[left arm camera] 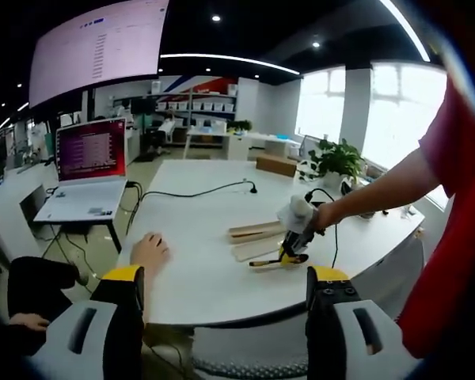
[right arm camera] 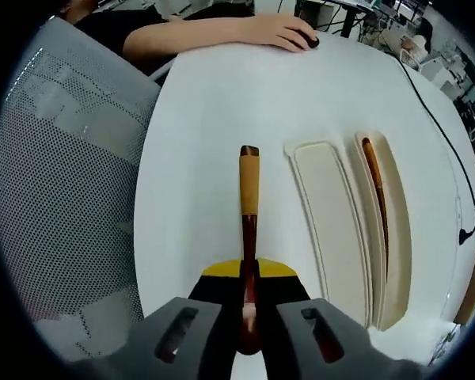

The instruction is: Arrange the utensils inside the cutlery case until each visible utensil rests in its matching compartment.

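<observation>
The right gripper [right arm camera: 248, 305] clamps a dark-red wooden utensil with a yellow handle [right arm camera: 248, 206] above the round white table [right arm camera: 206, 95], its long axis parallel to the cream cutlery case [right arm camera: 332, 229] just beside it on the right. The case's nearer empty compartment [right arm camera: 324, 198] lies closest; a brown chopstick [right arm camera: 378, 198] occupies the far one. The left gripper [left arm camera: 222, 297] hangs well back, jaws wide.

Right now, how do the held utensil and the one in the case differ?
1. The held utensil is clamped in the right gripper above the table; the cased utensil lies in the narrow compartment of the case.
2. The held one's handle has a tan section; the cased one looks brown throughout.
3. The held one looks thicker, the cased one thin.

Both are long and point the same way.
</observation>
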### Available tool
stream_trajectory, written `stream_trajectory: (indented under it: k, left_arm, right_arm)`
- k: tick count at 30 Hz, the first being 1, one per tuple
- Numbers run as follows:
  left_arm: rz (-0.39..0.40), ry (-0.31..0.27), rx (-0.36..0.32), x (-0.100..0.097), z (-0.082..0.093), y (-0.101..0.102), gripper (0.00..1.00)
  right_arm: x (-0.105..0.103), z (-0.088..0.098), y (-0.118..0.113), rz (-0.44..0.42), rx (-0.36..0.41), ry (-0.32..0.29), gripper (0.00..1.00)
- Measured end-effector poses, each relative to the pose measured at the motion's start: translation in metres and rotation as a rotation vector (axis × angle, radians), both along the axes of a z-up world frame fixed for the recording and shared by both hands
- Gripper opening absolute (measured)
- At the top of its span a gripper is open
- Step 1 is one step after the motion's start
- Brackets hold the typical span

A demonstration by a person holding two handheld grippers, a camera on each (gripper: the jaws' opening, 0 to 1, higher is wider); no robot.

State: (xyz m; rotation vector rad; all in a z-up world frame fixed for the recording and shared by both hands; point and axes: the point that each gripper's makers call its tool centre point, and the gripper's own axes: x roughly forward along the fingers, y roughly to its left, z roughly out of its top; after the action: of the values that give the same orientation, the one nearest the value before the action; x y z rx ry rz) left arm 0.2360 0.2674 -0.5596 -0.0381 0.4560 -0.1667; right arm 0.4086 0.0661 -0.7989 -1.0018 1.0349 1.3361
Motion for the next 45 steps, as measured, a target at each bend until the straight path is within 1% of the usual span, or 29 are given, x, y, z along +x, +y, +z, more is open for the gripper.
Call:
stream_trajectory:
  k: [5, 7, 8, 9, 10, 12, 14, 16, 20, 24, 27, 29, 30, 34, 36, 40, 42, 45]
  left_arm:
    - [-0.003, -0.001, 0.003, 0.0, 0.0, 0.0, 0.86]
    - [-0.004, -0.001, 0.0, 0.001, 0.0, 0.0, 0.86]
    - [-0.005, -0.002, -0.001, 0.001, 0.0, 0.0, 0.86]
    - [-0.005, -0.003, -0.001, 0.001, 0.001, 0.0, 0.86]
    - [-0.006, -0.004, 0.0, 0.001, 0.001, 0.0, 0.86]
    - [-0.008, -0.006, -0.002, 0.001, 0.001, 0.0, 0.86]
    - [-0.009, -0.003, -0.003, 0.001, 0.0, 0.0, 0.86]
    - [-0.013, -0.001, -0.003, 0.001, 0.0, -0.001, 0.86]
    - [-0.018, 0.001, -0.002, 0.001, 0.0, -0.001, 0.86]
    - [-0.022, 0.002, 0.0, 0.002, 0.0, 0.0, 0.86]
    - [-0.028, 0.005, 0.003, 0.003, 0.0, -0.002, 0.86]
    - [-0.029, 0.002, 0.004, 0.005, 0.001, -0.003, 0.86]
    - [-0.028, 0.001, 0.002, 0.005, 0.001, -0.003, 0.86]
    - [-0.037, 0.005, 0.005, 0.007, 0.001, -0.004, 0.86]
    - [-0.042, 0.011, 0.006, 0.007, 0.0, -0.005, 0.86]
    - [-0.046, 0.01, 0.01, 0.009, 0.001, -0.005, 0.86]
    - [-0.048, 0.009, 0.015, 0.011, 0.002, -0.005, 0.86]
    - [-0.045, 0.009, 0.014, 0.012, 0.002, -0.004, 0.86]
  right_arm:
    - [0.01, 0.008, 0.0, 0.001, -0.008, -0.011, 0.0]
    - [0.01, 0.012, -0.001, 0.029, -0.015, -0.01, 0.01]
    - [0.004, 0.015, 0.002, 0.073, 0.006, 0.017, 0.01]
    - [0.001, 0.017, 0.003, 0.091, 0.017, 0.034, 0.01]
    - [0.002, 0.018, 0.001, 0.081, 0.006, 0.028, 0.01]
    - [0.007, 0.018, -0.003, 0.097, -0.012, 0.009, 0.01]
    - [0.006, 0.02, -0.003, 0.103, -0.001, 0.029, 0.01]
    - [0.007, 0.023, -0.004, 0.108, -0.006, 0.028, 0.01]
    - [0.021, 0.029, -0.012, 0.138, -0.037, -0.003, 0.01]
    - [0.038, 0.041, -0.013, 0.121, -0.028, -0.017, 0.01]
    - [0.045, 0.049, -0.014, 0.098, -0.022, -0.024, 0.01]
    - [0.04, 0.052, -0.009, 0.057, 0.025, 0.023, 0.01]
    - [0.041, 0.055, -0.007, 0.039, 0.052, 0.032, 0.01]
    - [0.05, 0.057, -0.013, 0.059, 0.016, 0.003, 0.01]
    - [0.056, 0.06, -0.015, 0.052, 0.007, 0.005, 0.01]
    - [0.069, 0.073, -0.014, 0.046, 0.0, 0.009, 0.01]
    - [0.078, 0.082, -0.013, 0.054, 0.005, -0.007, 0.01]
    - [0.086, 0.091, -0.01, 0.053, 0.009, -0.011, 0.01]
